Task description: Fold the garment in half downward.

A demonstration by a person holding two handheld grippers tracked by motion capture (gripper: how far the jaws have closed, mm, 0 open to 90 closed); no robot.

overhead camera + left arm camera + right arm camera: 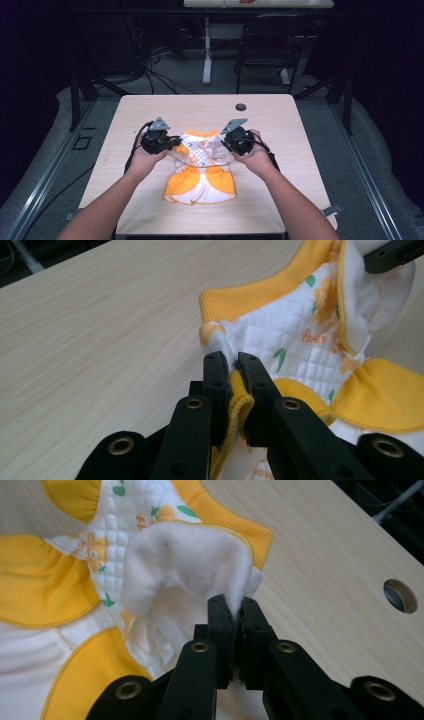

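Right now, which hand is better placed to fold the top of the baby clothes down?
Probably the right. Its gripper pinches the white fleecy flap, already lifted off the garment and curling over. The left gripper only clamps a yellow hem low at the side.

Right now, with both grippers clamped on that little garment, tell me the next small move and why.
Probably lift both grippers a little and draw them apart. The left gripper pinches a yellow hem of the garment, the right gripper pinches white fleece at the opposite edge, and the upper part is bunched between them while the lower part lies flat on the table. Spreading should take out the bunching.
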